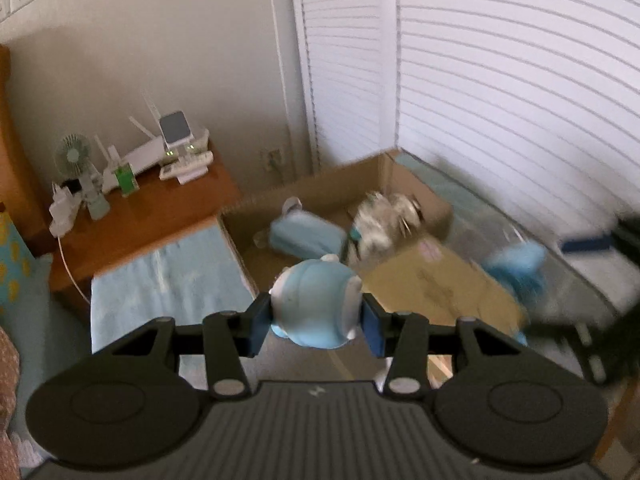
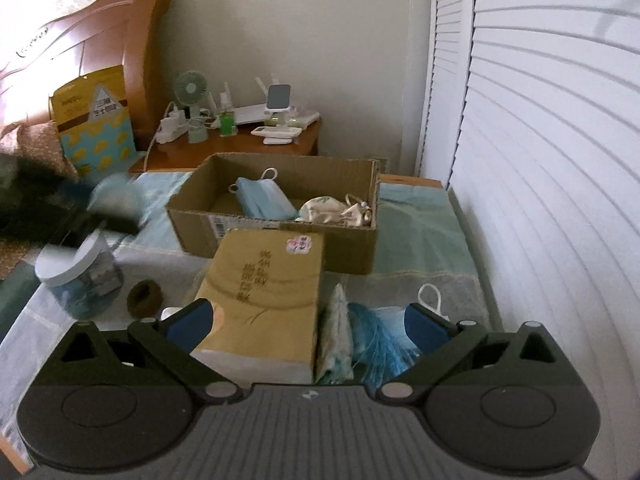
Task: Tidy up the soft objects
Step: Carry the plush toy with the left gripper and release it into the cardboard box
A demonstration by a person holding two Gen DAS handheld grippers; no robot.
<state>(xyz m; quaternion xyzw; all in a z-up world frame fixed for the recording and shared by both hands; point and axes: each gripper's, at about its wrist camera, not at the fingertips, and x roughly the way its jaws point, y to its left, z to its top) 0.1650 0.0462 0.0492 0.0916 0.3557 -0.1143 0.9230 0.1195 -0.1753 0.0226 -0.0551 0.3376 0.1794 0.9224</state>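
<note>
Right wrist: two items (image 2: 264, 198) in box (image 2: 276, 246)

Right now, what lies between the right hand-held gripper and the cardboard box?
In the right wrist view, a yellow-brown paper package lies between the right hand-held gripper and the cardboard box.

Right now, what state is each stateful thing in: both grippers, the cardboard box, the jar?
Left gripper: shut on light blue round plush toy.
Right gripper: open, empty.
Brown cardboard box: open-topped, holding a blue face mask and pale fabric pouch.
Clear white-lidded jar: lid on, tilted.
</note>
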